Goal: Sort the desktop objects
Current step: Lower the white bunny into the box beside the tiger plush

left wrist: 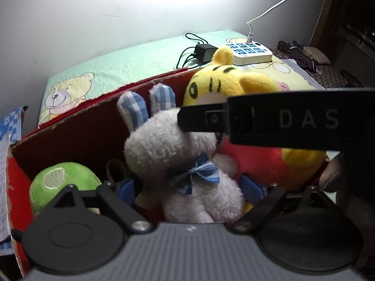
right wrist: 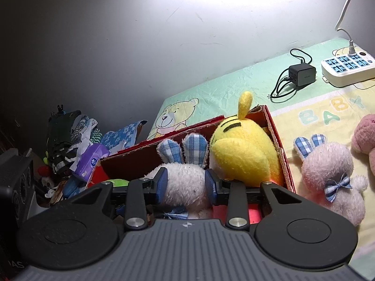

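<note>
While the right gripper [right wrist: 186,183] clamps the white rabbit's [right wrist: 185,185] head inside the red box [right wrist: 279,140], beside the yellow tiger [right wrist: 243,152], the left gripper [left wrist: 191,187] straddles its body, jaws spread wide.

A black charger [right wrist: 301,74] lies beside a white power strip [right wrist: 346,70] on the bear-print sheet [right wrist: 234,93].

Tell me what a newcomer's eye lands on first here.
The white plush rabbit with blue plaid ears, pinched at the head by the right hand-held gripper inside the red cardboard box. Beside it in the box sits a bright yellow tiger plush. A second white rabbit lies outside on the baby-print cloth.
</note>
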A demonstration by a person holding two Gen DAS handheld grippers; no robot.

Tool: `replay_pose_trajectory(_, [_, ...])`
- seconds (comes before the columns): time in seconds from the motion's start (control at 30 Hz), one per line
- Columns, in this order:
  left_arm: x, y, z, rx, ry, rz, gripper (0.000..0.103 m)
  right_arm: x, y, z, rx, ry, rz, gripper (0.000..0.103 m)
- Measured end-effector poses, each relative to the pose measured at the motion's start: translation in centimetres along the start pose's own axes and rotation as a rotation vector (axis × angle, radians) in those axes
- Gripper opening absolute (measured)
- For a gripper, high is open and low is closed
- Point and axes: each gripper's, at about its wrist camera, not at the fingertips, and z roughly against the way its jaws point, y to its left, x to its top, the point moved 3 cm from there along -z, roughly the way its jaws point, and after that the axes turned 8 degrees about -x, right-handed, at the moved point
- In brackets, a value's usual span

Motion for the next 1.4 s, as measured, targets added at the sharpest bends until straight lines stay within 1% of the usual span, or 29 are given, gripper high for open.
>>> replay_pose_trajectory(0.03, [-0.1,0.1,0.2,0.001,-0.002,0.004,0.095,0.0,0.0,0.0,-0.01,0.0,0.011,0.03])
replay_pose_trajectory(0.1, [-0.3,0.3,0.6,-0.003,-0.013,0.014,0.095,0.0,0.1,-0.2,-0.024,-0.001,0.031,0.028])
replay_pose_trajectory(0.2, [-0.4,0.8,1.4,-0.02,-0.038,0.039,0.094,0.1,-0.2,-0.2,-0.008,0.0,0.015,0.028])
replay_pose_trajectory(0.33, [-0.9,1.3,2.4,-0.018,-0.062,0.064,0.094,0.1,-0.4,-0.2,0.002,0.0,0.009,0.027])
replay_pose_trajectory(0.47, [-0.7,1.7,3.1,-0.036,-0.098,0.094,0.094,0.2,-0.8,-0.2,0.03,0.0,-0.018,0.027])
replay_pose_trajectory(0.53, [-0.3,1.7,2.4,-0.043,-0.079,0.093,0.094,0.2,-1.1,-0.1,0.057,-0.003,-0.044,0.027])
replay_pose_trajectory(0.6, [-0.3,1.6,1.2,-0.015,-0.037,0.089,0.094,0.3,-1.6,-0.1,0.084,-0.003,-0.077,0.027])
replay_pose_trajectory(0.67, [-0.3,1.1,0.6,0.021,-0.027,0.066,0.094,0.4,-2.0,-0.1,0.099,0.001,-0.108,0.024])
replay_pose_trajectory(0.73, [-0.1,0.8,0.3,0.011,-0.018,0.066,0.094,0.3,-2.2,-0.1,0.09,0.003,-0.113,0.018])
replay_pose_trajectory(0.8, [0.1,0.5,0.1,0.006,-0.014,0.064,0.095,0.2,-2.4,-0.2,0.089,0.001,-0.121,0.016])
replay_pose_trajectory(0.87, [0.2,0.1,-0.3,0.018,-0.008,0.047,0.095,0.2,-2.4,-0.1,0.097,-0.001,-0.134,0.016])
replay_pose_trajectory(1.13, [0.4,-0.5,-0.8,0.03,-0.005,0.035,0.095,0.0,-2.6,-0.2,0.097,-0.005,-0.122,0.016])
replay_pose_trajectory(1.27, [0.4,-0.4,-0.9,0.033,0.002,0.044,0.096,-0.1,-2.2,-0.3,0.081,-0.009,-0.089,0.016])
replay_pose_trajectory(1.4, [0.3,-0.2,-0.8,0.037,0.005,0.048,0.097,-0.2,-2.3,-0.3,0.081,-0.013,-0.09,0.016])
